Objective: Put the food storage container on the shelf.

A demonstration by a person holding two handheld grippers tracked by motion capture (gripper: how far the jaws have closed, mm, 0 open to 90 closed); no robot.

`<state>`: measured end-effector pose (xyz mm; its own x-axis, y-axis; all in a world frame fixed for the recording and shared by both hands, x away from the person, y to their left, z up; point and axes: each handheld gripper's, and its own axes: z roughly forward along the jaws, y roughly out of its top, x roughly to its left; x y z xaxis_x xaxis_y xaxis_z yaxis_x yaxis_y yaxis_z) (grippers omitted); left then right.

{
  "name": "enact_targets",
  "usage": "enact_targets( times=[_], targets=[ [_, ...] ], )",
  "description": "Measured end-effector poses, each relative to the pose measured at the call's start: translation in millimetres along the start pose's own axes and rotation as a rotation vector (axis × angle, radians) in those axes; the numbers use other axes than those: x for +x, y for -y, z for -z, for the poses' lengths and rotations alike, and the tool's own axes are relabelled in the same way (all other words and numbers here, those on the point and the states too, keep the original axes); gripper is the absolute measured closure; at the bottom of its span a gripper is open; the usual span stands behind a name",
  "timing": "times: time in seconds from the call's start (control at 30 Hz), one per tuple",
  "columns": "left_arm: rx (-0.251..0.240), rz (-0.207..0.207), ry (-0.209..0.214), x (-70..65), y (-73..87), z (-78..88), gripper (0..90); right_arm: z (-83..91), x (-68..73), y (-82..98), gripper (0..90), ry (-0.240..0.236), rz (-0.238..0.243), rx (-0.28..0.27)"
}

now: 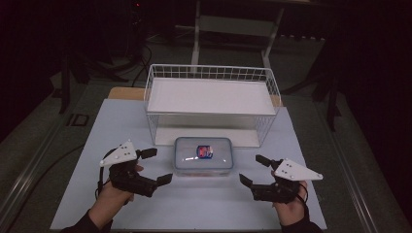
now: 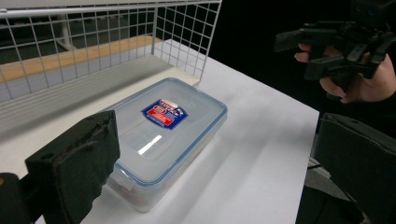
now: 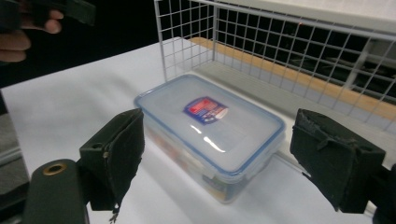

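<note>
1. Left gripper (image 1: 156, 166) is hovering at about 8 o'clock on the table (image 1: 116, 126), jaws standing wide with nothing between them; a hand (image 1: 109, 199) is gripping it from below.
2. Right gripper (image 1: 255, 170) is sitting at about 4 o'clock, jaws likewise spread wide and empty, pointing toward the table's middle.
3. Clear plastic container (image 1: 203, 156) is lying flat between the two grippers, near table centre, apart from both. Its blue-rimmed lid is on and is carrying a red-and-blue label (image 1: 204, 151).
4. In the left gripper view the container (image 2: 166, 135) is lying just beyond the near jaw pad, not touching it; the right gripper (image 2: 327, 53) is showing farther off at 2 o'clock.
5. In the right gripper view the container (image 3: 210, 128) is sitting ahead of the two pads, framed by them but clear of both.
6. White wire basket (image 1: 212, 73) is standing at 12 o'clock of the container, just behind it, a white shelf panel (image 1: 211, 96) resting across it.
7. Something reddish is showing through the container's wall; what it is cannot be told.
</note>
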<state>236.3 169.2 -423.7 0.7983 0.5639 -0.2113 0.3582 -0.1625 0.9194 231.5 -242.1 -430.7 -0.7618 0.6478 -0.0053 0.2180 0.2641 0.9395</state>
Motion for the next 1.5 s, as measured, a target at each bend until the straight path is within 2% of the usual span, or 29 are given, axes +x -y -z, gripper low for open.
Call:
enact_targets(
  times=[0.07,0.13,0.17,0.33,0.43,0.47,0.5,0.53,0.57,0.67,0.7,0.77,0.8,0.83,0.87,0.9,0.93,0.97,1.07,1.13,1.17,1.3,1.37,1.47,1.5],
  targets=[
    [0.003,0.012,-0.001,2.2,-1.1,-1.8,0.4,-0.5,0.4,1.0,17.3,0.002,-0.003,-0.003],
    [0.013,0.056,0.006,11.8,-3.4,-9.6,0.4,0.3,2.5,3.1,14.8,0.009,-0.007,-0.039],
    [0.019,0.065,0.004,14.7,-3.7,-12.6,0.4,0.7,3.1,3.2,14.5,0.006,-0.01,-0.047],
    [0.051,0.12,0.006,29.5,-1.1,-32.3,0.4,2.3,5.9,2.6,13.5,-0.005,0.017,-0.088],
    [0.088,0.162,-0.013,39.7,5.2,-47.4,0.4,1.8,8.4,3.0,13.6,-0.001,0.042,-0.091],
    [0.095,0.187,-0.012,43.7,7.9,-52.5,0.4,1.1,8.8,3.3,13.7,-0.004,0.039,-0.084],
    [0.095,0.187,-0.012,43.7,7.9,-52.5,0.4,-0.2,9.3,4.1,13.6,-0.004,0.036,-0.075],
    [0.118,0.224,-0.014,50.4,12.9,-62.7,0.4,-1.7,9.3,5.2,13.0,-0.01,0.031,-0.065],
    [0.124,0.243,-0.008,53.7,15.4,-66.9,0.4,-3.2,9.5,6.3,12.4,-0.014,0.025,-0.055],
    [0.147,0.306,-0.016,61.8,21.2,-76.8,0.4,-7.2,12.1,10.1,10.7,0.016,0.028,-0.035],
    [0.168,0.33,-0.022,64.5,22.5,-79.9,0.4,-8.2,12.9,10.9,10.6,0.031,0.03,-0.031],
    [0.22,0.367,-0.027,69.6,25.3,-86.3,0.4,-9.3,13.4,11.9,10.6,0.024,0.026,-0.035],
    [0.228,0.395,-0.028,72.9,27.0,-88.3,0.4,-10.0,13.7,11.8,10.6,0.033,0.023,-0.029],
    [0.228,0.395,-0.028,72.9,27.0,-88.3,0.6,-10.0,13.7,11.8,10.6,0.033,0.023,-0.029],
    [0.229,0.425,-0.014,76.4,29.0,-89.4,0.6,-10.9,14.2,11.9,10.6,0.036,0.019,-0.031],
    [0.229,0.425,-0.014,76.4,29.0,-89.4,0.6,-10.9,14.2,11.9,10.6,0.036,0.019,-0.031],
    [0.228,0.494,-0.005,85.1,32.9,-90.7,0.6,-11.3,14.5,12.2,10.6,0.031,0.02,-0.03],
    [0.227,0.519,-0.006,88.5,34.5,-90.6,1.4,-12.6,15.5,12.8,10.6,0.033,0.025,-0.022],
    [0.234,0.596,0.004,97.8,39.7,-91.9,7.2,-14.0,15.3,13.5,10.6,0.032,0.024,-0.018],
    [0.268,0.598,-0.02,100.5,41.9,-94.5,13.8,-14.6,15.4,13.9,10.6,0.032,0.021,-0.014],
    [0.269,0.604,0.002,101.9,43.2,-95.1,15.0,-15.1,15.3,14.0,10.6,0.029,0.022,-0.012],
    [0.27,0.655,0.021,106.9,46.0,-97.1,21.8,-17.0,15.8,15.1,10.9,0.023,0.02,-0.002],
    [0.263,0.683,0.045,109.7,47.1,-97.6,28.0,-17.4,15.4,15.5,11.3,0.019,0.02,-0.004],
    [0.269,0.709,0.062,113.1,48.9,-99.3,35.5,-18.2,15.1,15.7,11.3,0.017,0.021,0.001],
    [0.278,0.711,0.081,114.3,49.7,-100.2,38.5,-18.4,15.0,15.9,11.3,0.016,0.02,0.003]
  ],
)
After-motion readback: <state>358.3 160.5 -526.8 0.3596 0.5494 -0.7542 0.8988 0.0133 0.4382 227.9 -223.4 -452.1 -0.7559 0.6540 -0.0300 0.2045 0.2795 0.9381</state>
